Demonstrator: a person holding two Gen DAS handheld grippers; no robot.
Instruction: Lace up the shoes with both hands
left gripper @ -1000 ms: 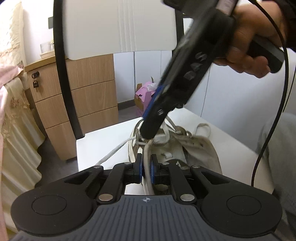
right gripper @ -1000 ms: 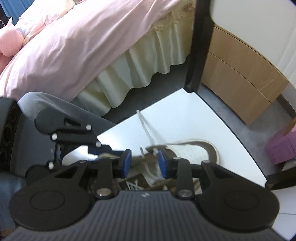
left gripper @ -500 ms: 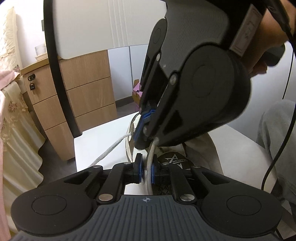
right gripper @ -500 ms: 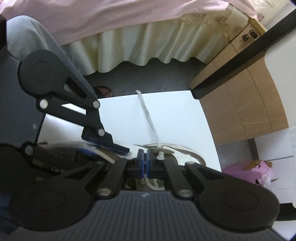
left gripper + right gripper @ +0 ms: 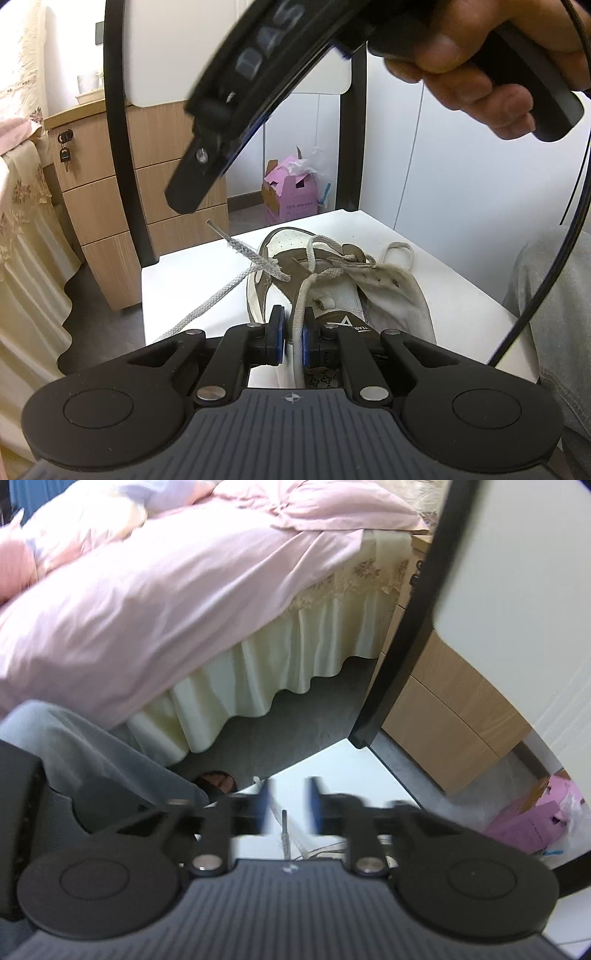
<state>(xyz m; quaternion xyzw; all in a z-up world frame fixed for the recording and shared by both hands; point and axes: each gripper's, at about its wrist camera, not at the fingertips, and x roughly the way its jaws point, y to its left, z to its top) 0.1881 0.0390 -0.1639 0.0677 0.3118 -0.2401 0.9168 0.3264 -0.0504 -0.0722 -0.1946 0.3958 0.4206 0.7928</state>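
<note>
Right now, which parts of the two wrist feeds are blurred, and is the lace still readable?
Left wrist view: right gripper smears overhead, motion-blurred; the shoe and lace in the left gripper stay sharp. Right wrist view: soft overall, its own fingers streaked, only the lace tip readable; fisheye bends the chair frame.

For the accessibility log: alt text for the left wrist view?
The left gripper pinches a white shoelace running up from a worn white shoe on a white table. Above, a hand holds the blurred right gripper.
</note>
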